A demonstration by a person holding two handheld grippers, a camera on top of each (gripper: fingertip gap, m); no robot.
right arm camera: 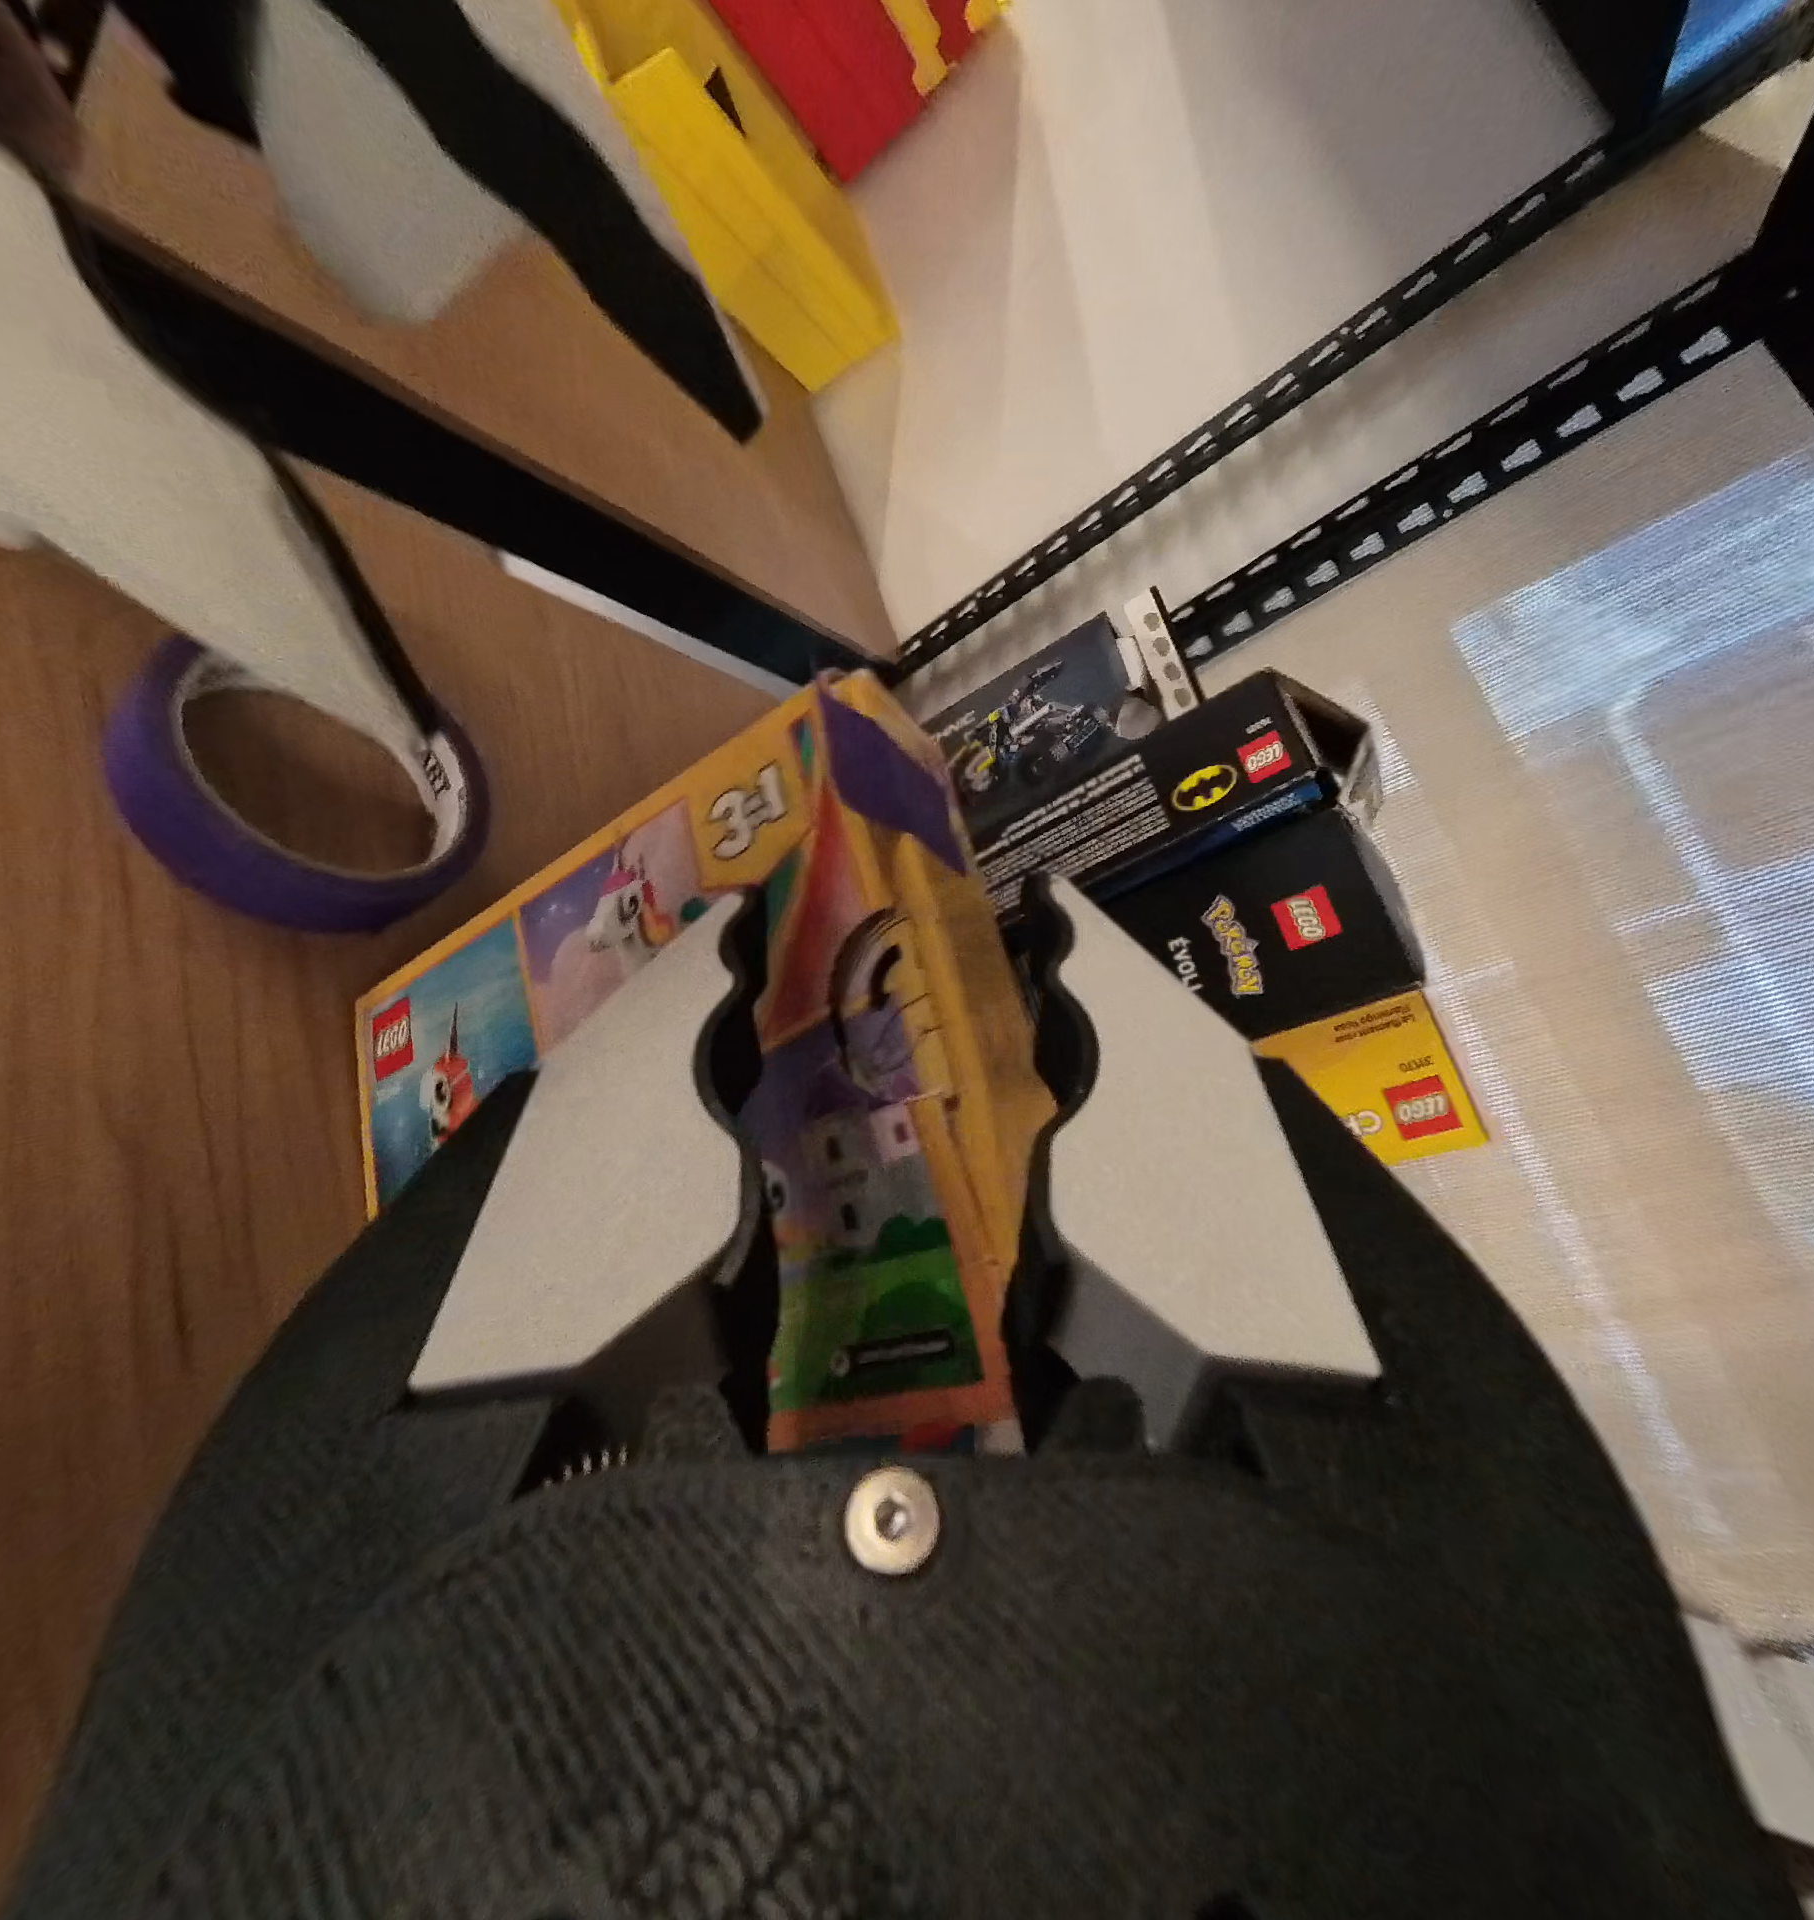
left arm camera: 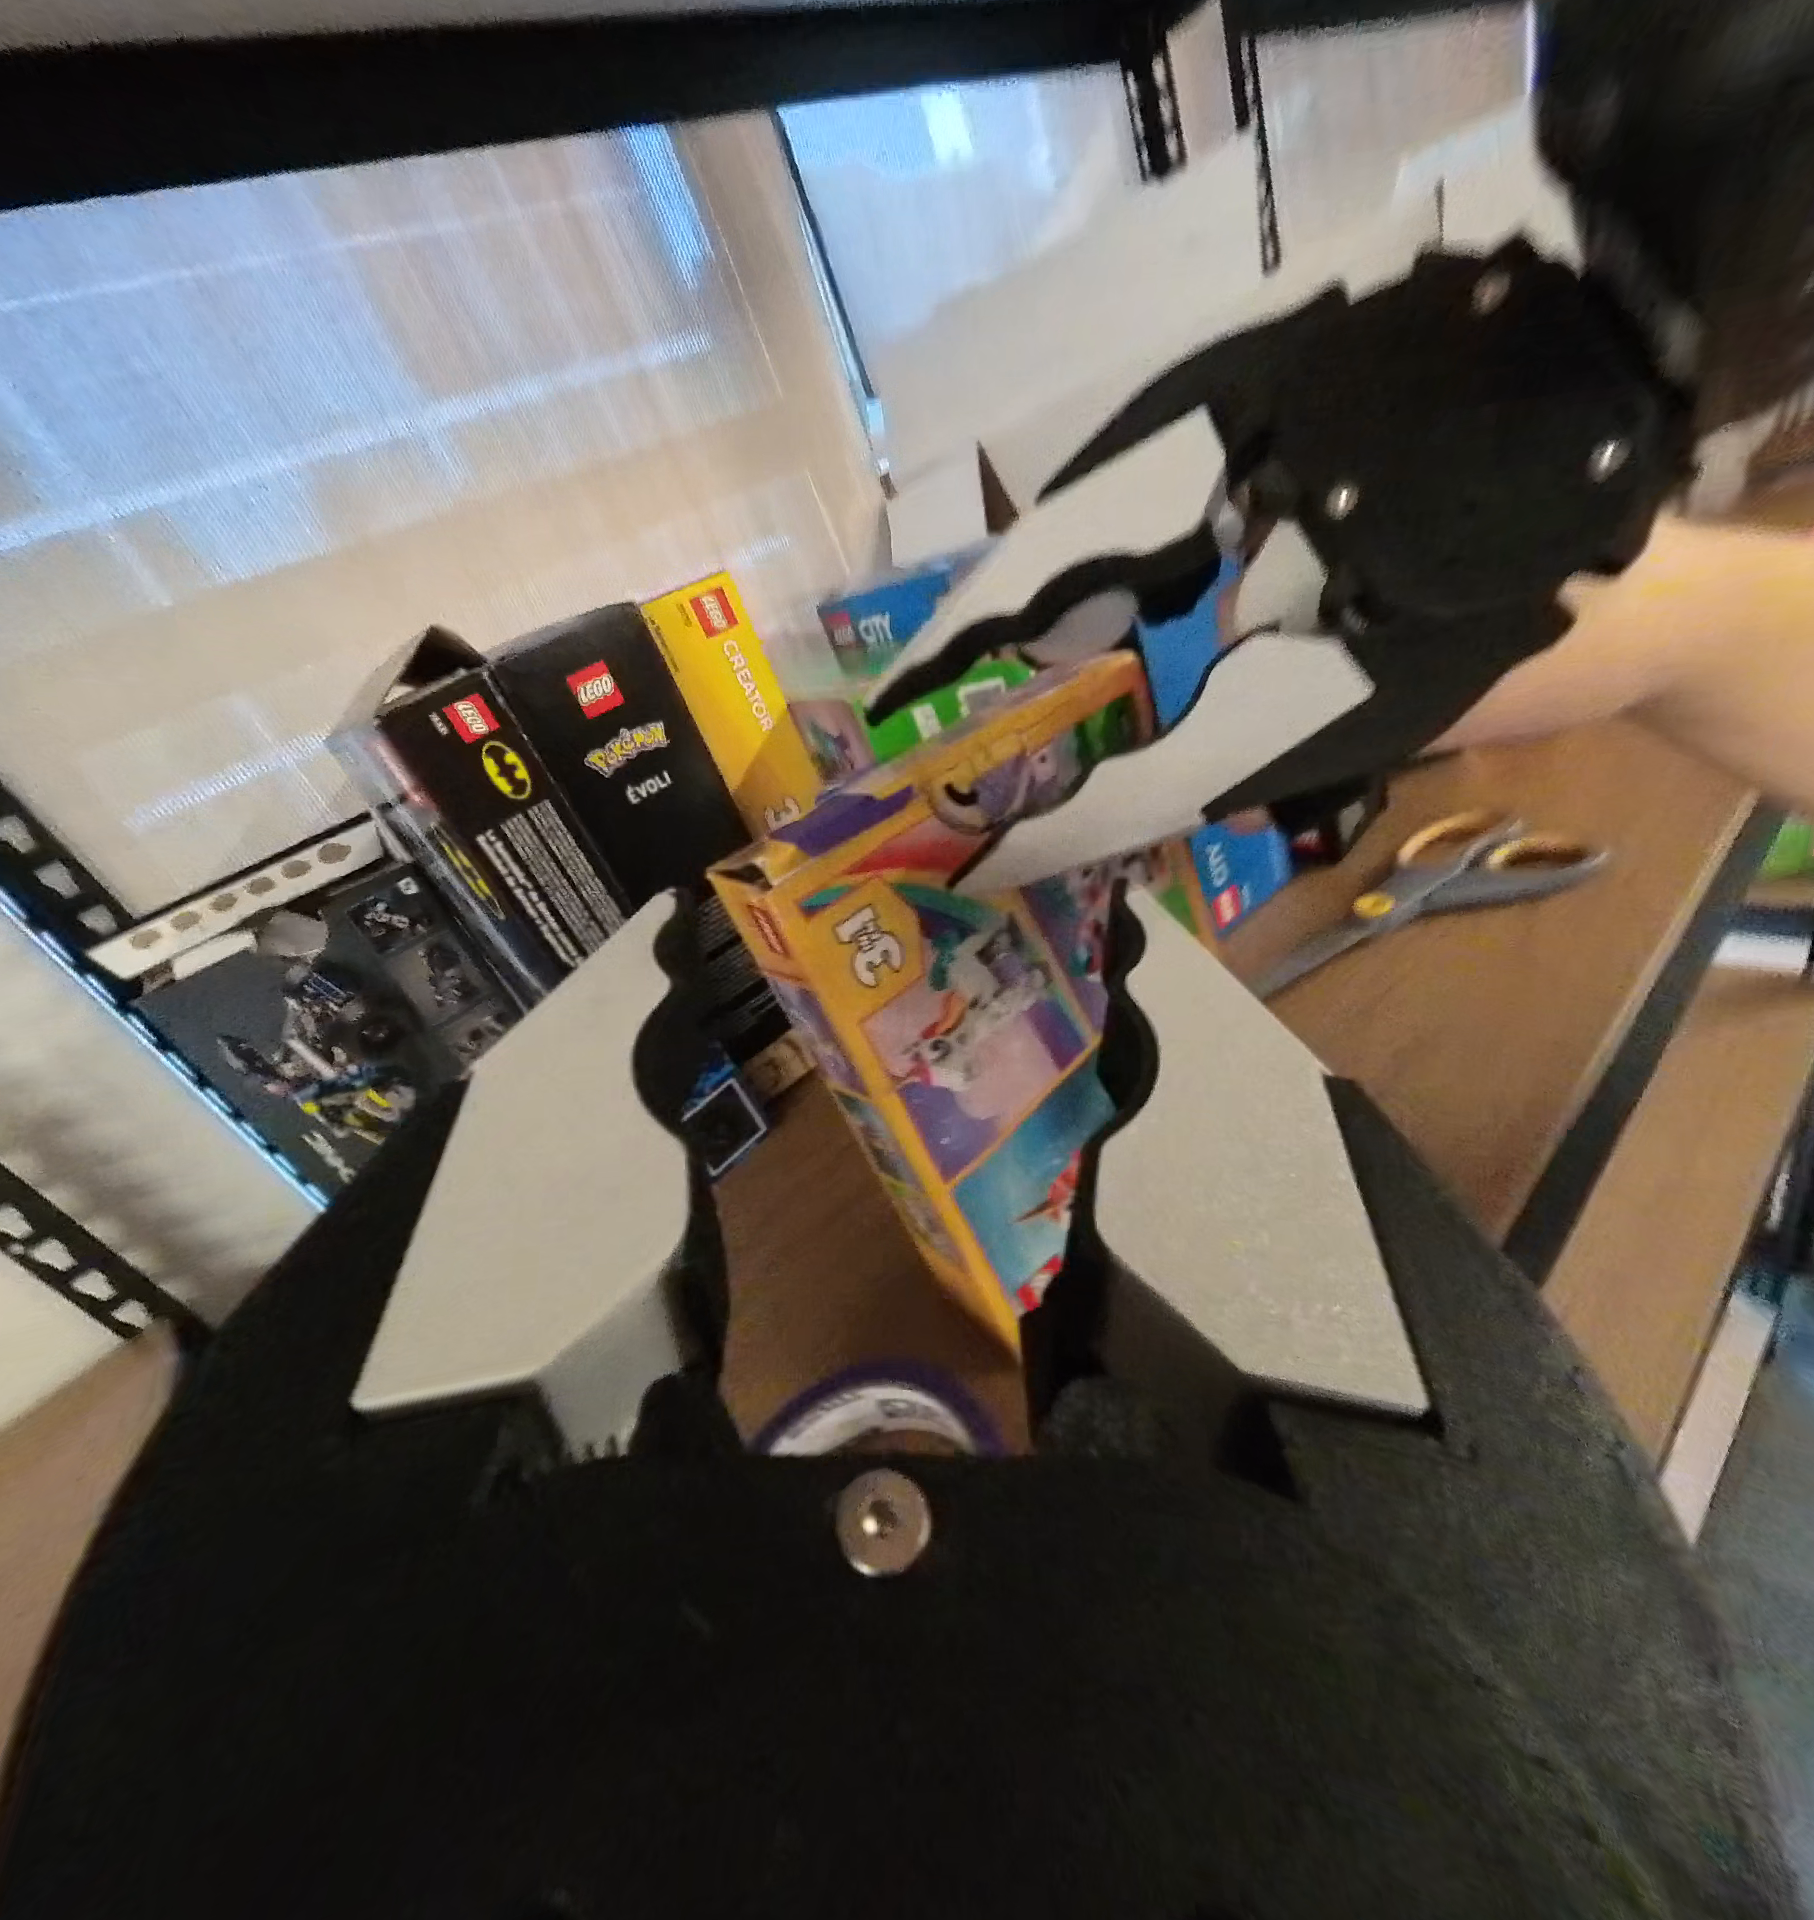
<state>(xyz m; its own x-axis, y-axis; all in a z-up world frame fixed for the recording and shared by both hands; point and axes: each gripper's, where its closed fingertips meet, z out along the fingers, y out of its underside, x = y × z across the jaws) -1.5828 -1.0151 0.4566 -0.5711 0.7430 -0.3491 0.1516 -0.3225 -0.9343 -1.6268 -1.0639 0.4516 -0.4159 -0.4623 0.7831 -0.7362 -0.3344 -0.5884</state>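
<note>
A yellow toy-brick box with a unicorn picture (left arm camera: pixel 944 1039) stands tilted on a wooden shelf (left arm camera: pixel 1454 1039). My right gripper (left arm camera: pixel 934 790) comes in from the upper right and is shut on the box's upper end. In the right wrist view its fingers (right arm camera: pixel 892 894) clamp the box's (right arm camera: pixel 861 1143) narrow sides. My left gripper (left arm camera: pixel 898 914) is open. The box's lower part sits in the gap in front of its fingers, close to the right finger. The left gripper's fingers (right arm camera: pixel 363 208) show blurred at the upper left of the right wrist view.
A row of upright boxes, two black (left arm camera: pixel 643 748) and one yellow (left arm camera: pixel 737 686), stands behind, with a dark flat box (left arm camera: pixel 300 1018) at the left. Blue boxes (left arm camera: pixel 1235 873) and scissors (left arm camera: pixel 1443 883) lie to the right. A purple tape roll (right arm camera: pixel 290 831) lies near the left gripper. The grippers' ends are close to 7 centimeters from one another.
</note>
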